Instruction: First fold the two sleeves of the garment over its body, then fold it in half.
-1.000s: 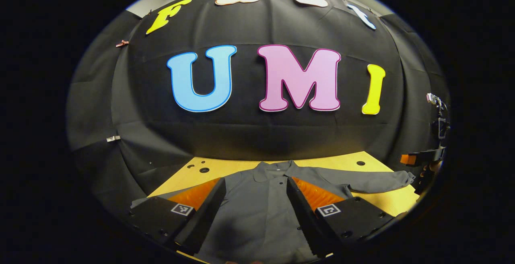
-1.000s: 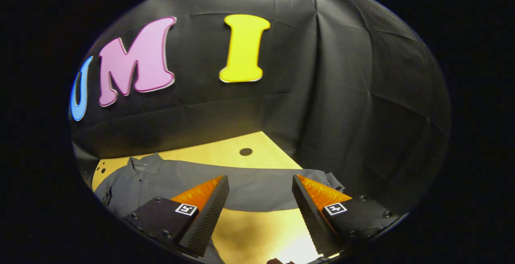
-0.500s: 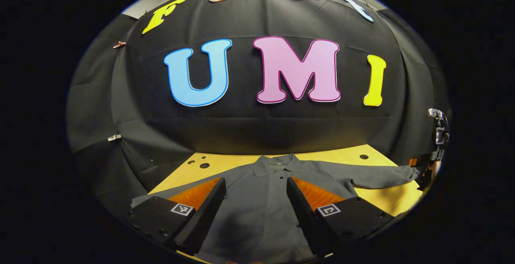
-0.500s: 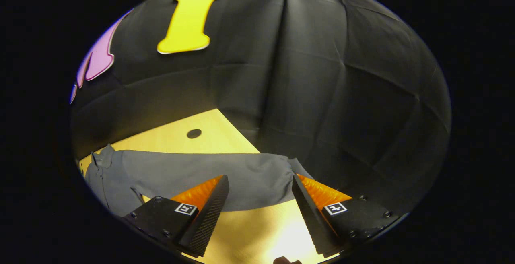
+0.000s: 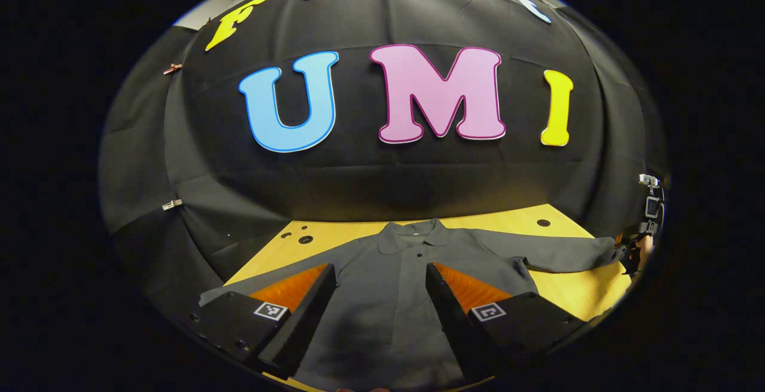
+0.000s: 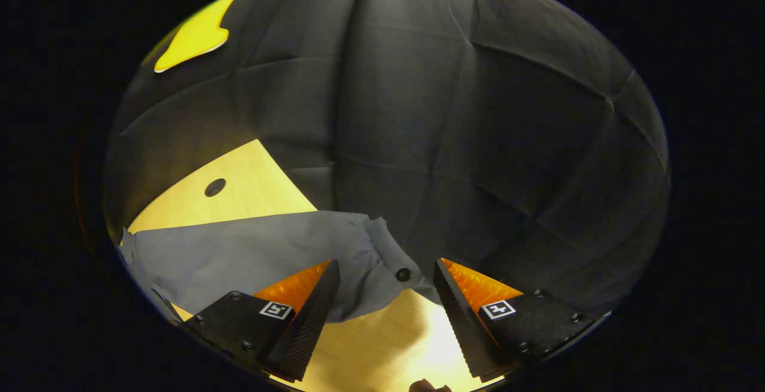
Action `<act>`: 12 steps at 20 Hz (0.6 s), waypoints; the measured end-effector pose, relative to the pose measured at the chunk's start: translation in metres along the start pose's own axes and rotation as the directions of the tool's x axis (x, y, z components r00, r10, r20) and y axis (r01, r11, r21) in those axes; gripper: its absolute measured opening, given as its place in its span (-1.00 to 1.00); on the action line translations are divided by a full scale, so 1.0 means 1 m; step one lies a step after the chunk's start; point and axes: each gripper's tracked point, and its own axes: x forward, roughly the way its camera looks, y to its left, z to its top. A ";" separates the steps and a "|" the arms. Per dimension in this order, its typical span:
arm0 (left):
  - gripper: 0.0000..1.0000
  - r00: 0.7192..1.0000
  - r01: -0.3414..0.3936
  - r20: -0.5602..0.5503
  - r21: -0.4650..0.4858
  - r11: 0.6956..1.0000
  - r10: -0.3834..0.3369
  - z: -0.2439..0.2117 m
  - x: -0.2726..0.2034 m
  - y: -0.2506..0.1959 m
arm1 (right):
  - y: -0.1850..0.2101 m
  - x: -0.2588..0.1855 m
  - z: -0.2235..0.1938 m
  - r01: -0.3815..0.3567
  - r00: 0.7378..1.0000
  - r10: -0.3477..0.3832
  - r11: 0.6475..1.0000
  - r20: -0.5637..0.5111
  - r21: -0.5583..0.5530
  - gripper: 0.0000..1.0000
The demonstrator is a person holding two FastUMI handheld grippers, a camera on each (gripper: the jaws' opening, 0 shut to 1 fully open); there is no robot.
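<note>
While the left hand-held gripper [image 5: 378,272] hangs low over the garment [image 5: 388,296], its two fingers stand spread wide with nothing between them but the grey cloth of the body lying flat below, so it's released, gripping nothing. Just past those fingers we see the button placket running up the middle of the shirt to the collar [image 5: 412,238], which points toward the far edge of the tabletop [image 5: 334,233]. Over on the right, the right sleeve [image 5: 562,256] stretches straight out along the tabletop toward its right edge, unfolded, and at that edge another gripper and part of a hand [image 5: 642,247] show, small and hard to read. Switching to the right gripper view: the right hand-held gripper [image 6: 387,275] is also wide open, fingers apart, poised low at the sleeve's end. The cuff [image 6: 388,266], with its dark button [image 6: 403,274], lies right between the two fingers, and whether either finger touches the cloth I can't tell. Bare tabletop gleams under a bright glare just beneath the fingers, the sleeve runs away to the left, and beyond it sits a round hole [image 6: 214,187] in the tabletop near the far right corner, where the black cloth wall [image 6: 454,141] rises behind.
</note>
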 end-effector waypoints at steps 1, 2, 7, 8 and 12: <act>0.91 1.000 0.004 -0.006 0.003 1.000 -0.004 0.000 0.001 -0.002 | -0.002 0.004 -0.003 0.005 1.000 -0.005 1.000 -0.017 0.011 0.96; 0.89 1.000 0.011 -0.010 0.002 1.000 -0.011 -0.001 0.002 -0.005 | -0.003 0.010 -0.006 0.005 1.000 -0.005 1.000 -0.029 0.022 0.96; 0.88 0.998 0.050 -0.026 0.015 0.999 -0.049 0.000 0.010 -0.020 | -0.003 0.025 -0.019 0.005 0.996 -0.001 0.999 -0.084 0.043 0.96; 0.88 0.998 0.054 -0.025 0.020 0.998 -0.054 0.001 0.011 -0.021 | -0.004 0.025 -0.022 0.007 0.995 -0.003 0.999 -0.102 0.046 0.96; 0.88 0.997 0.064 -0.034 0.006 0.998 -0.064 -0.002 0.015 -0.024 | 0.004 0.026 -0.021 -0.016 0.994 0.024 0.998 -0.110 0.067 0.84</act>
